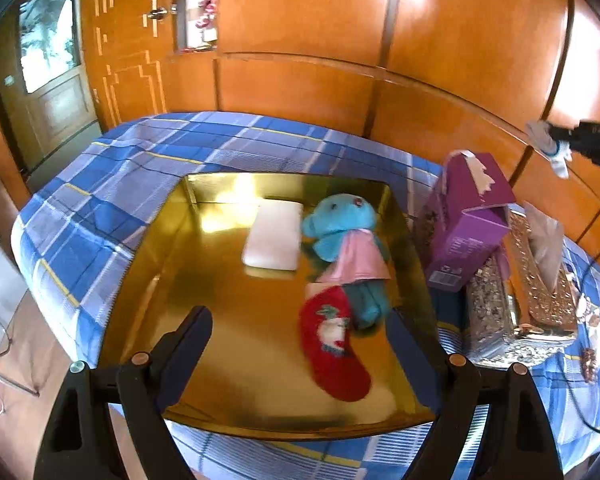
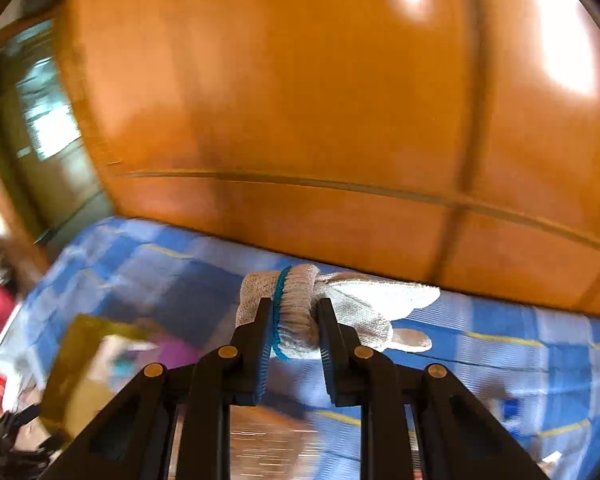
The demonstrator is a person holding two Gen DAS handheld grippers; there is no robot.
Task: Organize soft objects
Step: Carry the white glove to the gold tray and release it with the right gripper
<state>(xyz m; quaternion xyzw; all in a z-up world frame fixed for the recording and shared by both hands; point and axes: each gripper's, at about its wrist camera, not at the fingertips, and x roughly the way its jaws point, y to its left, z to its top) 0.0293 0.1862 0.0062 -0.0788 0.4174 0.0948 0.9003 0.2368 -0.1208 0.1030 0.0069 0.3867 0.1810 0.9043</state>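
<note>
Left wrist view
Left gripper (image 1: 300, 320): fingers spread wide apart, nothing between them, raised over the near part of the gold tray (image 1: 236, 360).
Tray: on a blue plaid cloth (image 1: 100, 208), against a wooden wall (image 1: 300, 20).
Pad (image 1: 274, 236): white, flat in the far middle of the tray, well ahead of the fingers.
Bear (image 1: 340, 232): blue with a pink dress, lying just right of the pad, feet toward the gripper.
Stocking (image 1: 334, 344): red, overlapping the bear's legs, just inside the right finger.
Purple box (image 1: 466, 220): right of the tray, leaning on a glittery tissue box (image 1: 536, 280).
Right gripper (image 1: 556, 146): far right, high above the boxes, with a pale glove (image 1: 548, 140) at its tip.

Right wrist view
Right gripper (image 2: 293, 316): clamped on the glove's (image 2: 356, 308) ribbed, blue-edged cuff; glove fingers trail off to the right.
Glove: held in the air above the plaid cloth (image 2: 500, 340).
Tray (image 2: 80, 360): low left, blurred, well apart from the glove.
</note>
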